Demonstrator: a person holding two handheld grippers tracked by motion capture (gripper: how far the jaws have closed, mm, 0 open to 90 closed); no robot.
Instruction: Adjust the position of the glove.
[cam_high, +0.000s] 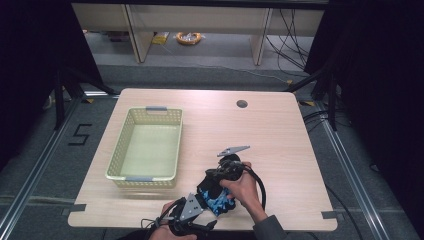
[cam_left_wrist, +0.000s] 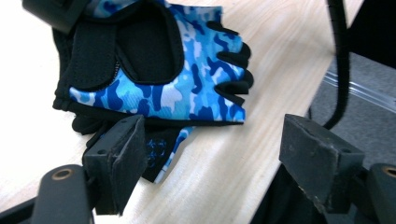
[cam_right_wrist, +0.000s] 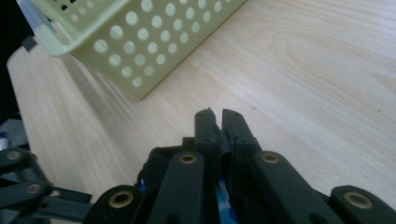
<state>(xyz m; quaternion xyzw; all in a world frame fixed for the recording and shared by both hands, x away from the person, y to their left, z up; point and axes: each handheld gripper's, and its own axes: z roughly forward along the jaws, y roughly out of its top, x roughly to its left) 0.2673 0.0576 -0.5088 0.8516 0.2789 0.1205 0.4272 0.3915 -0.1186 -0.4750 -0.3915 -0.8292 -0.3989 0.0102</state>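
Glove (cam_left_wrist: 187, 84) partly hidden under right gripper (cam_right_wrist: 220, 122) clamping it, left gripper (cam_left_wrist: 210, 154) jaws apart beside.

Bright overhead light washes the table (cam_high: 280, 135) pale, surroundings stay dark, and close-up views blur softly.

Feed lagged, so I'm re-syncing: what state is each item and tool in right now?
Glove: flat on table near front edge, pinched by right tool.
Basket: upright, empty.
Left tool: open, beside glove.
Right tool: shut on glove.
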